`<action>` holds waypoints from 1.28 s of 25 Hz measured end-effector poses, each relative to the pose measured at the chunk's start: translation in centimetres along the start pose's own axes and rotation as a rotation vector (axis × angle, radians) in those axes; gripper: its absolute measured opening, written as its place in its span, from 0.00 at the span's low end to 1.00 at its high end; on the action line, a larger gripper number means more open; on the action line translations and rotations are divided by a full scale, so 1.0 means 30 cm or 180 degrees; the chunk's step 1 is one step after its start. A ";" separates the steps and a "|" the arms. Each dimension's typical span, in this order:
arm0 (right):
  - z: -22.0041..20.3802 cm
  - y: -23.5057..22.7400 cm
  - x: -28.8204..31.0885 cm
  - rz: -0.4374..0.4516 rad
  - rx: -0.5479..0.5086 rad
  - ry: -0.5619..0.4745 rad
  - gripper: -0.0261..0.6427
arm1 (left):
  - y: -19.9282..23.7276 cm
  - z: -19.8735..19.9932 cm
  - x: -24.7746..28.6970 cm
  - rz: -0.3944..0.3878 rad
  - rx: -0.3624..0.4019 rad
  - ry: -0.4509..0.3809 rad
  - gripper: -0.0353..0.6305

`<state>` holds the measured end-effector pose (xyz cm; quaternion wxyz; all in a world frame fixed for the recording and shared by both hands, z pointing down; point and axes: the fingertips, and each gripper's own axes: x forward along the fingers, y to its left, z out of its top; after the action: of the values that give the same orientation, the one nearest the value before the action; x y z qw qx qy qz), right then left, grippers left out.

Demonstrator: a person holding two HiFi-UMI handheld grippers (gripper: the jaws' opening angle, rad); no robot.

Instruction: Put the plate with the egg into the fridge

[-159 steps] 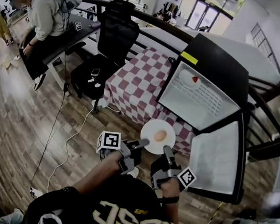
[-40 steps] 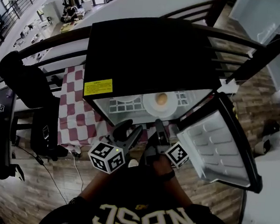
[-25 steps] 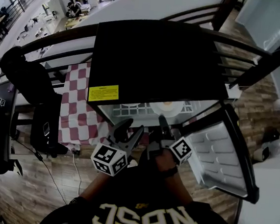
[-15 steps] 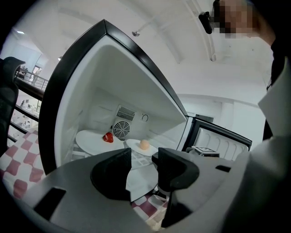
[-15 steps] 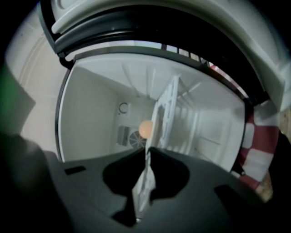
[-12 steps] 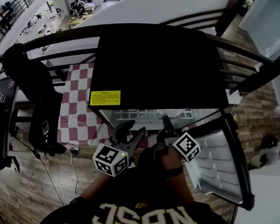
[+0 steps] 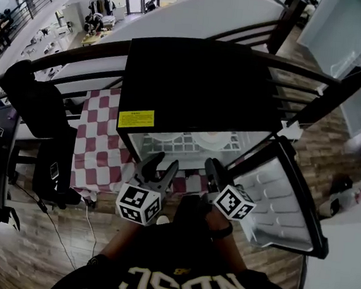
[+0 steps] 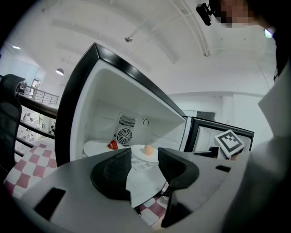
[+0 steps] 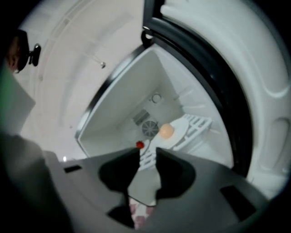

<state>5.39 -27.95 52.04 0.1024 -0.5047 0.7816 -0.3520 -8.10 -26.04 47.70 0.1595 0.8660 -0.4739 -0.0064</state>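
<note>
The black mini fridge (image 7: pixel 206 79) stands open, its door (image 7: pixel 283 195) swung out to the right; a white wire shelf (image 9: pixel 198 124) spans the inside; the left gripper (image 7: pixel 162 165) waits in front, jaws apart and empty; the right gripper (image 7: pixel 213 170) is opening, nothing between its jaws; the plate (image 9: pixel 178 135) rests on that shelf, free of both; the egg (image 9: pixel 167 131) sits on it.

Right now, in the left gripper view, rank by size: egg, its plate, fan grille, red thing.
1. Plate
2. Fan grille
3. Egg and red thing: too alike to rank.
</note>
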 end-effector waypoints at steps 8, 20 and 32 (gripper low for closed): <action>0.085 0.214 -0.152 0.0053 -0.1594 -0.0532 0.10 | -0.063 0.085 -0.088 0.0117 0.0358 -0.0301 0.18; 0.050 0.203 -0.238 -0.0125 -0.1850 -0.0516 0.08 | -0.187 0.028 -0.074 -0.0162 0.0395 -0.0254 0.09; 0.087 0.100 -0.167 -0.0238 -0.1846 -0.0349 0.08 | -0.188 -0.017 0.049 -0.0192 0.0264 -0.0146 0.09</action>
<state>6.93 -24.08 47.20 -0.0170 -0.5596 0.8237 -0.0897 -2.59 -24.30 46.81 0.1123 0.8854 -0.4510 -0.0113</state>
